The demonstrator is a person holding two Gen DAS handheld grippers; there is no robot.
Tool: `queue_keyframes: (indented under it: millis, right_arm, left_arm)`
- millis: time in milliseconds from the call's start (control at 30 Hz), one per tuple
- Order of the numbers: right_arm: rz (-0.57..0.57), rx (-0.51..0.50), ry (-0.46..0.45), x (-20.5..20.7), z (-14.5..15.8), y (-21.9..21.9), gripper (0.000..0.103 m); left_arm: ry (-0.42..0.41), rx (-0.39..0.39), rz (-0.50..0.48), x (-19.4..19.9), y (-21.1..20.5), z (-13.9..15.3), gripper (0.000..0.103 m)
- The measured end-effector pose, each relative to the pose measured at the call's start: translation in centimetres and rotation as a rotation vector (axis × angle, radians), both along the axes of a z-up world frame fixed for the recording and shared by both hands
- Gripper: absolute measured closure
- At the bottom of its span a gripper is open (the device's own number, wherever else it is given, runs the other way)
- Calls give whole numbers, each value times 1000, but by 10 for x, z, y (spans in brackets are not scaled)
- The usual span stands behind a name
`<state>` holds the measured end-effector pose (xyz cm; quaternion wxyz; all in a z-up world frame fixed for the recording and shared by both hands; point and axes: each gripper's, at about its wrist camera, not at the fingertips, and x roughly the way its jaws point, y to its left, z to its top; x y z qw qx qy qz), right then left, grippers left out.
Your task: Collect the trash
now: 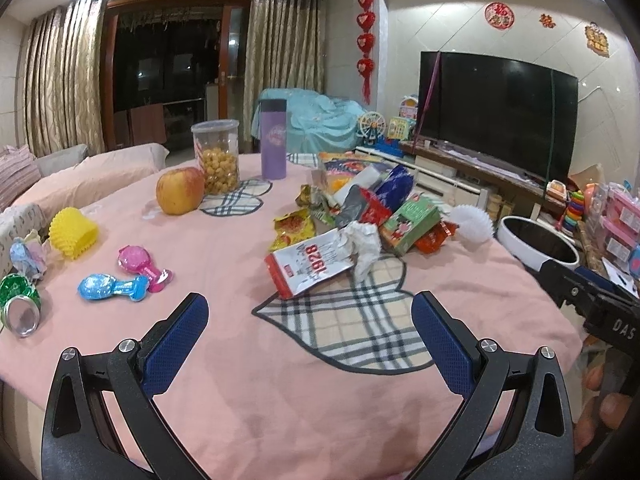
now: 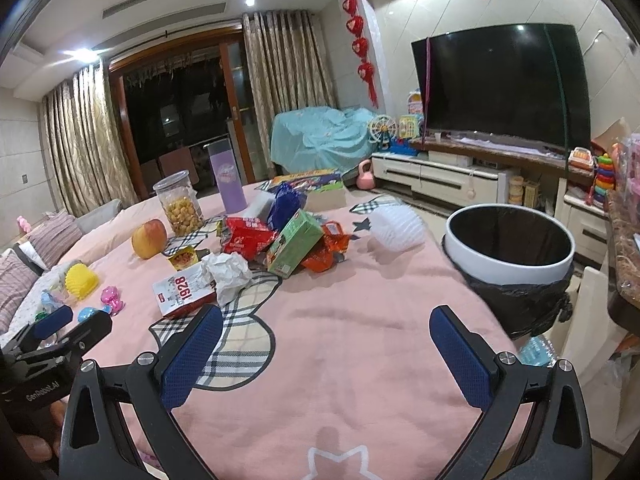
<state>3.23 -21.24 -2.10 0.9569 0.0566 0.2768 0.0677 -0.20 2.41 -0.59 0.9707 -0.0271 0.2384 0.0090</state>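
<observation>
A pile of trash lies mid-table: a white "1928" packet (image 1: 306,268) (image 2: 182,290), crumpled white paper (image 1: 362,246) (image 2: 228,274), a green box (image 1: 408,222) (image 2: 294,246), red and orange wrappers (image 1: 434,238) (image 2: 246,238) and a white foam net (image 1: 474,222) (image 2: 396,230). A white bin with a black liner (image 2: 508,252) (image 1: 538,244) stands at the table's right edge. My left gripper (image 1: 310,320) is open and empty, short of the packet. My right gripper (image 2: 326,330) is open and empty over the pink cloth, left of the bin.
On the pink tablecloth (image 1: 224,256) stand an apple (image 1: 180,190), a snack jar (image 1: 216,158), a purple flask (image 1: 274,140), a yellow foam net (image 1: 74,232), pink and blue foil toys (image 1: 144,262) and a green can (image 1: 20,302). A TV (image 2: 500,84) and cabinet are behind.
</observation>
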Motion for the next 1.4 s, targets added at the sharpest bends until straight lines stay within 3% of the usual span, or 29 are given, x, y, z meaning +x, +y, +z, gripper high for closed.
queue_keyframes:
  millis: [433, 800, 1200, 1267, 1367, 1400]
  right_arm:
    - [34, 64, 119, 35, -19, 5, 0]
    - [42, 92, 208, 68, -38, 6, 0]
    - [110, 117, 239, 97, -42, 30, 2]
    - [109, 118, 250, 101, -44, 32, 2]
    - [107, 123, 264, 108, -47, 33, 2]
    - [106, 122, 267, 110, -48, 34, 2]
  left_arm:
    - [89, -41, 30, 37, 31, -17, 0]
    - [167, -33, 5, 75, 31, -29, 0]
    - [271, -56, -138, 133, 40, -36, 1]
    - [288, -54, -166, 141, 37, -39, 5]
    - [315, -51, -207, 148, 31, -45, 27]
    - [327, -57, -214, 149, 31, -48, 40]
